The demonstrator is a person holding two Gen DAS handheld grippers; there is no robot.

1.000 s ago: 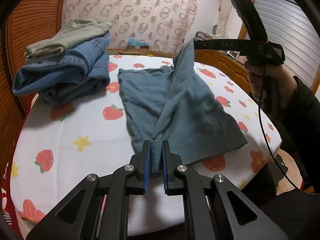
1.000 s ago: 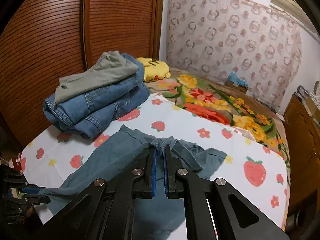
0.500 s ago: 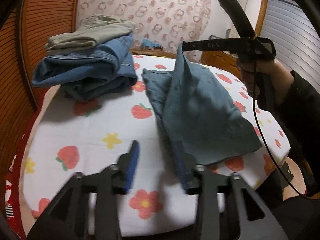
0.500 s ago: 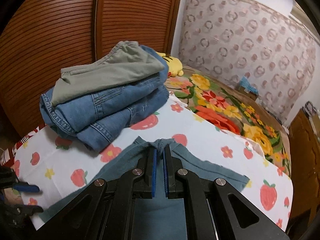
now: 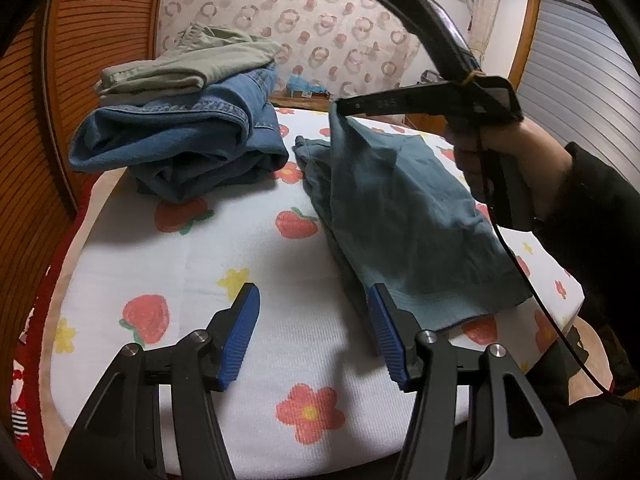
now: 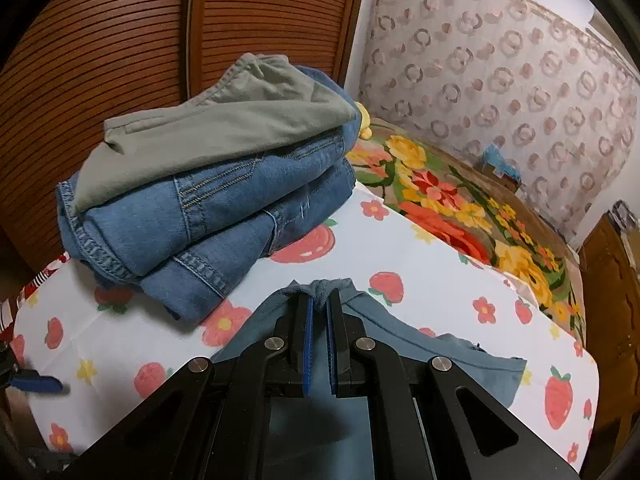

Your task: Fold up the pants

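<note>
On right gripper, faint unreadable digits.

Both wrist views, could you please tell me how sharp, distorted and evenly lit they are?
Left wrist view: sharp, fisheye bends the wardrobe slats, corners vignetted black, soft shadow beneath the left tool. Right wrist view: sharp too, folded jeans evenly lit, no glare, dark rim curving the frame.

A strawberry-print cloth covers the table, with a patterned curtain and a slatted wooden door behind
</note>
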